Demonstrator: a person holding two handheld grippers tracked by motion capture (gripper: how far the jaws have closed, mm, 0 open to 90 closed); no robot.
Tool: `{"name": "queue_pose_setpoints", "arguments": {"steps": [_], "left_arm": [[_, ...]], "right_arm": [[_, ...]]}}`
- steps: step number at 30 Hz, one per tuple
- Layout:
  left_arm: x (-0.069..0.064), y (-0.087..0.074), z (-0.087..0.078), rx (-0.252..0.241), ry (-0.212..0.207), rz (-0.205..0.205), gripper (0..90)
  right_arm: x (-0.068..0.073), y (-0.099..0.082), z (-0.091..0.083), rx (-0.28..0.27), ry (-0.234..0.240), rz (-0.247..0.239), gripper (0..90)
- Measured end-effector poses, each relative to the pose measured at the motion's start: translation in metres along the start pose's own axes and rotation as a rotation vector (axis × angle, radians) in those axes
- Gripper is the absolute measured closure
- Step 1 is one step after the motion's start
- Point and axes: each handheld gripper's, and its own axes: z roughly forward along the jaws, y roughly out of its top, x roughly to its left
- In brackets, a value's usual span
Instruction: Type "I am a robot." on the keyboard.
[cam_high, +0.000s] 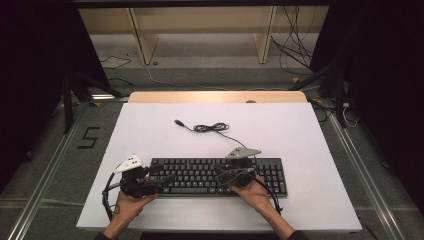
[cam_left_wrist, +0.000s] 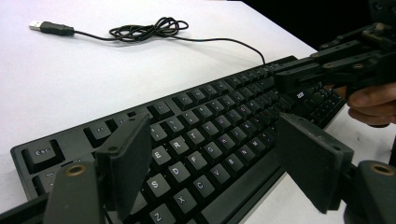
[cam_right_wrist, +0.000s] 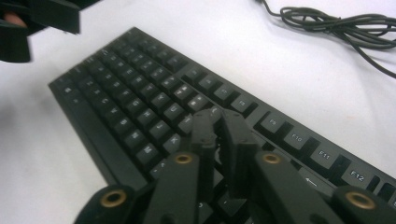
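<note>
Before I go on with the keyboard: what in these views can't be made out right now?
- Keys under the right gripper: hidden by its shut jaws in the right gripper view; contact unclear.
- Keyboard legends: too small in the high view.
- Keyboard's near corner: cut off by the left gripper view's bottom edge, behind the left gripper.
- Cable: cut off at the right gripper view's edge.

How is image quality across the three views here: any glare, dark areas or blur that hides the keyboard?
High view: the white table is bright and even, surroundings dark, keyboard legends too small to read. Left gripper view: sharp, key letters legible on the keyboard, cable crisp. Right gripper view: softer, the near jaws and the far left gripper blurred, yet F-key labels readable.
</note>
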Motion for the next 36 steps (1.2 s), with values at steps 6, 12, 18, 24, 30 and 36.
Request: {"name": "queue_pose_setpoints", "arguments": {"steps": [6, 12, 18, 24, 30, 36], "left_arm": [[-0.001, -0.001, -0.001, 0.0, 0.003, 0.014, 26.8], [-0.001, -0.002, -0.002, 0.001, 0.004, 0.011, 26.8], [-0.001, -0.002, -0.002, 0.004, 0.003, 0.018, 26.8], [-0.002, -0.002, -0.002, 0.004, 0.003, 0.018, 26.8], [-0.001, -0.002, -0.003, 0.003, 0.004, 0.019, 26.8], [-0.001, -0.003, -0.003, 0.004, 0.007, 0.02, 26.8]], "right_arm": [[-0.001, 0.002, 0.011, 0.021, -0.008, -0.005, 90.0], [0.003, 0.005, 0.023, 0.047, -0.002, -0.011, 90.0], [0.006, 0.006, 0.033, 0.067, -0.003, -0.016, 90.0], [0.007, 0.006, 0.039, 0.088, -0.015, -0.018, 90.0], [0.009, 0.003, 0.043, 0.112, -0.034, -0.029, 90.0], [0.011, 0.003, 0.043, 0.112, -0.049, -0.036, 90.0]]}}
